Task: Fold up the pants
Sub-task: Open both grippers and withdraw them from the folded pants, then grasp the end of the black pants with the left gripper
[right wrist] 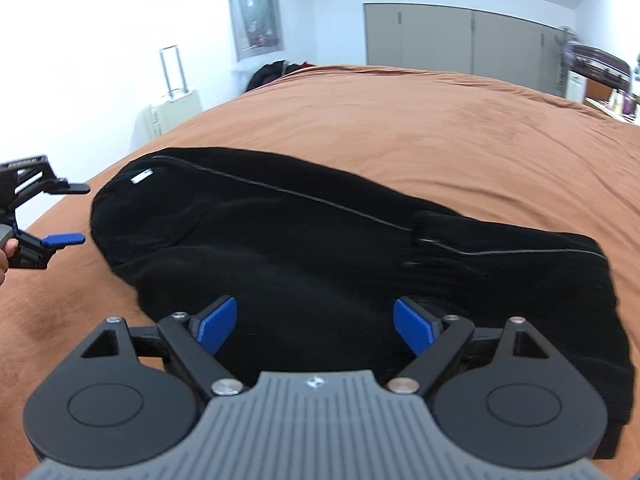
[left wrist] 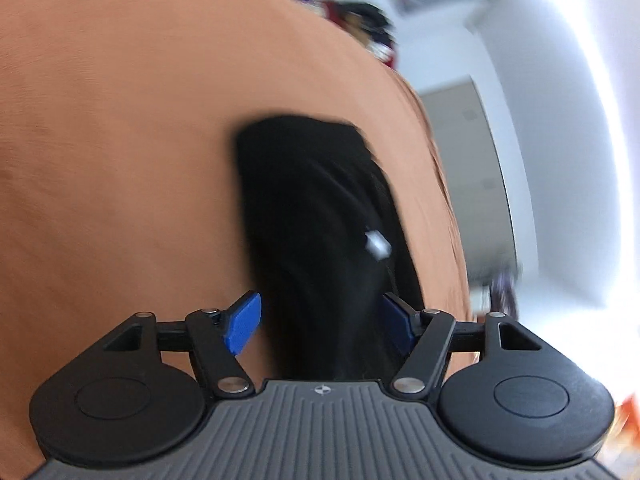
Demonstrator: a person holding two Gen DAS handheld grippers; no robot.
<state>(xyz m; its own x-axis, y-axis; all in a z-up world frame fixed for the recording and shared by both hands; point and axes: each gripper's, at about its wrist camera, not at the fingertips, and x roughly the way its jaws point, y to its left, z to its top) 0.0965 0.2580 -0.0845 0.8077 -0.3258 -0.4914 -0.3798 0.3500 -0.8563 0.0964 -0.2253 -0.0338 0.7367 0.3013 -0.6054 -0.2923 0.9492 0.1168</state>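
Pants (right wrist: 320, 248), black, lie folded lengthwise on a brown bed (right wrist: 440, 120); left tongs (left wrist: 324, 326) and right tongs (right wrist: 316, 326) gape above them, holding nothing.

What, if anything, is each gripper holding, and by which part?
Nothing is held. The left gripper and right gripper are both open, over the black pants lying on the brown bedspread.

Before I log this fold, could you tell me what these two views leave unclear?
- Black pants: near edge hidden behind the right hand-held gripper in the right wrist view.
- Pants' white tag: motion-blurred in the left wrist view, unreadable.
- Left hand-held gripper: cut off by the right wrist view's left edge.
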